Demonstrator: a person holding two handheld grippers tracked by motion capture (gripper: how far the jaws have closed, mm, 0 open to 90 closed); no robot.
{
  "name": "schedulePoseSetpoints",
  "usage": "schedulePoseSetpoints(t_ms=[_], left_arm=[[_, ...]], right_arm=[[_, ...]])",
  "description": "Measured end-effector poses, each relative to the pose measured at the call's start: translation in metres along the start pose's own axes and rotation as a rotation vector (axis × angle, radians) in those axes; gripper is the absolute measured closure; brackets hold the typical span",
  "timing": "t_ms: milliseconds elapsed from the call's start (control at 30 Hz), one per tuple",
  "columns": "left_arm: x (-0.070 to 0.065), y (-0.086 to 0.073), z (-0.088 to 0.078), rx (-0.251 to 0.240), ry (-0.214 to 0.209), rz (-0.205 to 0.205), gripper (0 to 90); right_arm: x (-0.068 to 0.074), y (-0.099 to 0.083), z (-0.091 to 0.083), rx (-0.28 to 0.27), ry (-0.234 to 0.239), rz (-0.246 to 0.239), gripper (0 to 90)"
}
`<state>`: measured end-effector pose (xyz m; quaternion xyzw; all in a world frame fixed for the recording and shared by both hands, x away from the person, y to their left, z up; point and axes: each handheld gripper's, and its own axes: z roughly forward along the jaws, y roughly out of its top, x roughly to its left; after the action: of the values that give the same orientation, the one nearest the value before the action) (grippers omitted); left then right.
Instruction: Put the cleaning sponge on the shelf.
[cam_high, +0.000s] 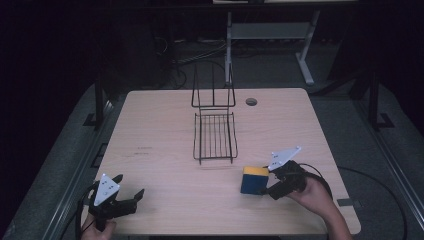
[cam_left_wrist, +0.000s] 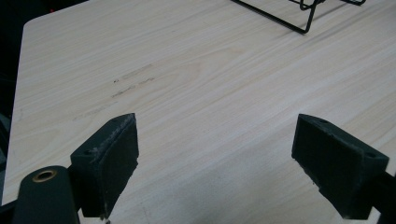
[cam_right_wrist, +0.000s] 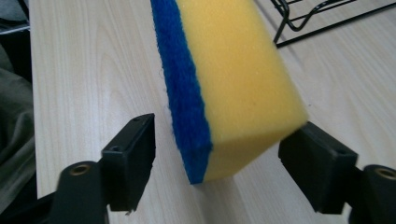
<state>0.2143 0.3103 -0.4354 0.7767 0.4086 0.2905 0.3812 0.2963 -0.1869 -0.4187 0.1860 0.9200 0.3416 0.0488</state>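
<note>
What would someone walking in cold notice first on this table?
The yellow and blue sponge, bright against the pale wooden table, stands on edge near its front right, between the jaws of the right claw; the left jaw stands clear of the blue side, the right one at the yellow foam. Behind it, mid-table, sits a black wire rack. The left claw hangs open over bare wood at the front left.

- Sponge (cam_right_wrist: 233, 79), at 12 o'clock from my right gripper (cam_right_wrist: 219, 158): yellow foam body, blue scouring face.
- My right gripper: black jaws, light grey plate on top.
- My left gripper (cam_left_wrist: 215, 158): black jaws, same light grey plate with dark dots.
- Table (cam_high: 160, 135): pale wood grain with faint dark scuffs.
- Wire rack (cam_high: 215, 132), at 11 o'clock from the sponge: black.
</note>
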Motion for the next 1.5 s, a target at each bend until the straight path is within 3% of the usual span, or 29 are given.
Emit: schedulePoseSetpoints(t_ms=[200, 367, 533, 800, 1500], left_arm=[[0.000, 0.001, -0.001, -0.004, -0.002, 0.007, 14.1], [0.000, 0.000, -0.001, -0.005, 0.000, 0.004, 14.1], [0.000, 0.000, -0.001, -0.004, -0.002, 0.005, 14.1], [0.000, 0.001, -0.001, -0.001, -0.002, 0.003, 14.1], [0.001, 0.000, -0.001, 0.000, 0.003, 0.010, 14.1]], right_arm=[[0.000, 0.005, 0.007, -0.001, 0.019, -0.003, 35.3], [0.001, 0.007, 0.010, -0.005, 0.025, -0.018, 48.3], [0.001, 0.008, 0.010, -0.012, 0.046, -0.033, 54.4], [0.001, 0.014, 0.002, -0.058, 0.063, -0.045, 55.3], [-0.005, 0.044, 0.003, -0.040, 0.087, -0.104, 55.3]])
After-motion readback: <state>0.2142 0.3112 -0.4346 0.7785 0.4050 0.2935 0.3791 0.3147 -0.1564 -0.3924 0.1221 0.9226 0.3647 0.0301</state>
